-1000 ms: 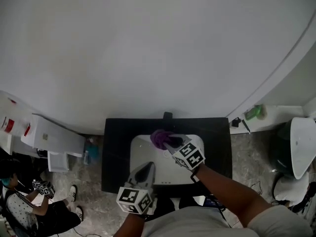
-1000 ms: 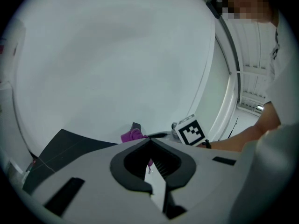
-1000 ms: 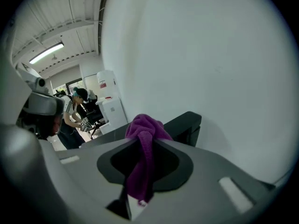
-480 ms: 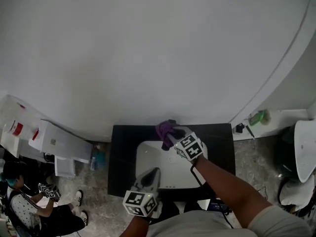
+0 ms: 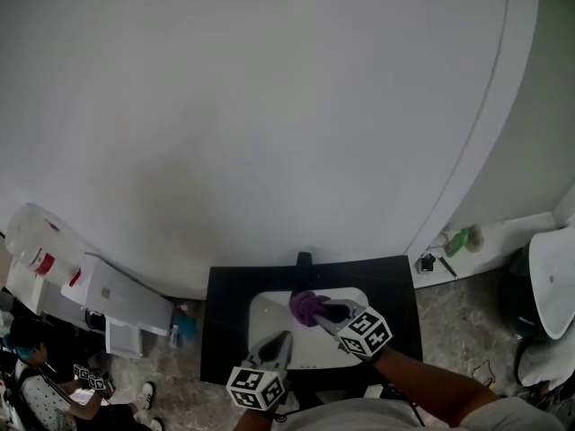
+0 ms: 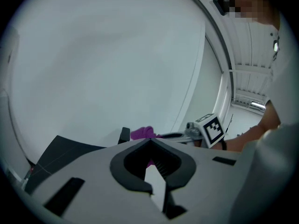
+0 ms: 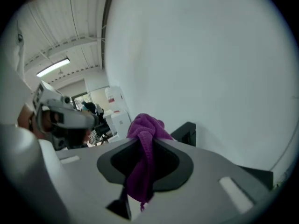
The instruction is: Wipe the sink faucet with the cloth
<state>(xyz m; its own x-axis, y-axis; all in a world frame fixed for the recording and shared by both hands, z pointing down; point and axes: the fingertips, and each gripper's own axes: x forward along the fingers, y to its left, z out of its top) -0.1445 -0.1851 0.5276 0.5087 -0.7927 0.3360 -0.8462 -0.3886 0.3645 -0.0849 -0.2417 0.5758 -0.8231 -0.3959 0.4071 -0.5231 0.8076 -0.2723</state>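
Note:
The black faucet (image 5: 304,260) stands at the back edge of a white sink (image 5: 269,312) set in a black counter (image 5: 400,294). A purple cloth (image 5: 308,306) is bunched over the basin just in front of the faucet, and my right gripper (image 5: 322,311) is shut on it. In the right gripper view the cloth (image 7: 145,157) hangs down from between the jaws, with the faucet (image 7: 187,132) just beyond. My left gripper (image 5: 281,338) hovers shut over the basin's near left part, holding nothing. From the left gripper view I see the faucet (image 6: 124,135) and the cloth (image 6: 141,133) ahead.
A plain white wall rises right behind the faucet. White cabinets (image 5: 108,299) and a blue bottle (image 5: 184,326) stand left of the counter. A person (image 5: 36,393) sits at the lower left. A green item (image 5: 460,239) lies on the ledge at right.
Half a second ago the cloth was pressed against the faucet. It has since drawn back toward me over the basin. The head view has tilted, and the left gripper has stayed in place.

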